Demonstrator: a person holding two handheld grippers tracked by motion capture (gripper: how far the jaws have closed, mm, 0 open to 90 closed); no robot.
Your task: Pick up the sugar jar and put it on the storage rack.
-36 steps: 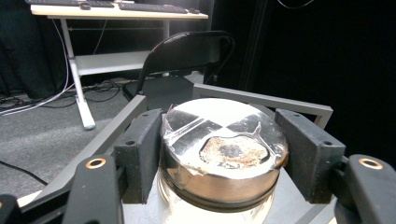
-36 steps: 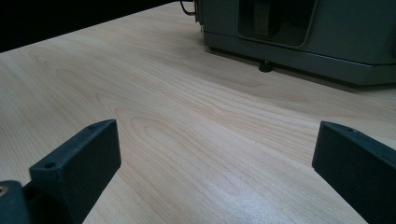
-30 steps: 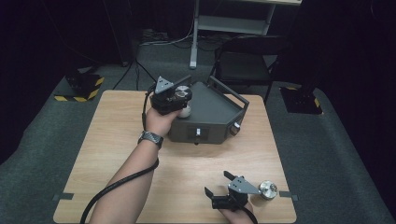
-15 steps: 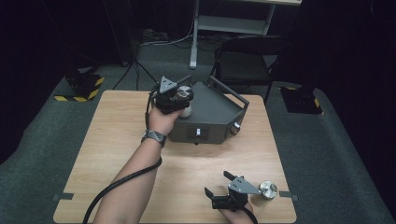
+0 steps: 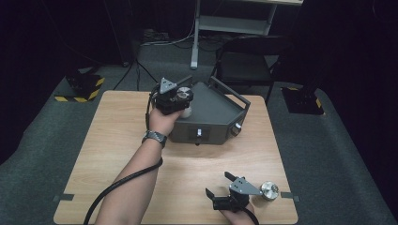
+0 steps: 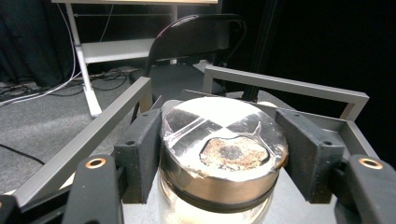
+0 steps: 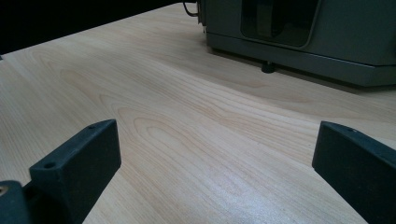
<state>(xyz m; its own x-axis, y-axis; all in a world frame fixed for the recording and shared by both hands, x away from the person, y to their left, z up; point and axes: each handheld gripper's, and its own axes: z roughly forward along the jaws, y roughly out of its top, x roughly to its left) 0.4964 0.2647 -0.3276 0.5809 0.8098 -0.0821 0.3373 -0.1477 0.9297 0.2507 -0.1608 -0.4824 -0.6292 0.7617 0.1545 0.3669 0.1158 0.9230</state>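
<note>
While I steer from afar, the light wooden table [image 5: 117, 154] carries the largest piece, a dark grey angular metal box with rail handles [image 5: 213, 119], which stands at the far middle so that both arms can reach it. My left hand-held gripper [image 6: 219, 140] is over the box's near left corner, its jaws pressed on both sides of a clear glass jar with a silvery metal lid [image 6: 222, 154]; I judge the grip is taken just under the lid so the jar stays upright while it is set on or lifted off the box top. In the high view the same left hand-held gripper [image 5: 174, 97] sits above the box edge. My right hand-held gripper [image 5: 220, 194] rests near the table's front edge, jaws spread wide and empty, I think parked out of the way. Just beside it stands a second small jar with a silvery lid [image 5: 269, 190].

The held jar's bottom is cut off, so I cannot tell whether it touches the box. The lid's dark blotch is unclear.
</note>
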